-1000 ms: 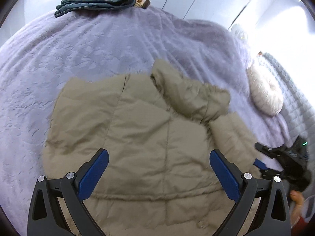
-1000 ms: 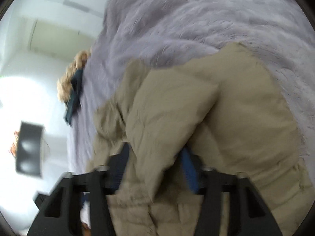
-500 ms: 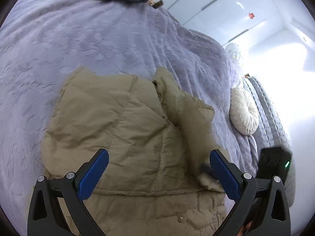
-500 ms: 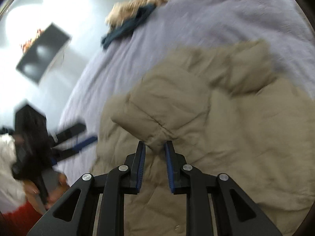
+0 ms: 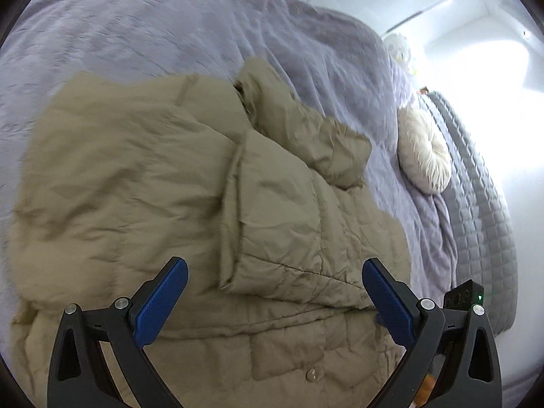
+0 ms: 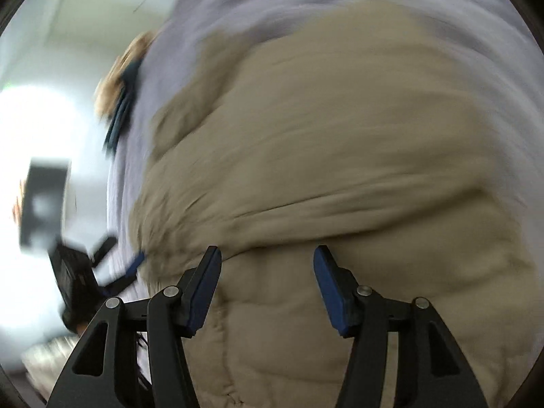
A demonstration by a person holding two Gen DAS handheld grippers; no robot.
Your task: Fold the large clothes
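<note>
A tan puffer jacket point(image 5: 136, 187) lies spread on a lilac bedspread point(image 5: 170, 27). One sleeve point(image 5: 282, 214) lies folded across its body, and the hood point(image 5: 299, 125) is bunched at the far side. My left gripper point(image 5: 272, 289) hovers wide open above the jacket's near hem, holding nothing. My right gripper point(image 6: 267, 278) is open and empty just above the jacket point(image 6: 340, 136); its view is motion-blurred. The left gripper point(image 6: 102, 268) shows at the left of the right wrist view.
A round cream cushion point(image 5: 425, 153) and a grey quilted cover point(image 5: 482, 204) lie at the bed's right side. A pile of other clothes point(image 6: 119, 78) sits at the bed's far edge. White wardrobe doors stand behind the bed.
My right gripper carried the sleeve across the jacket, then opened and let it go; the sleeve now lies folded on the body. The left gripper stayed open.
</note>
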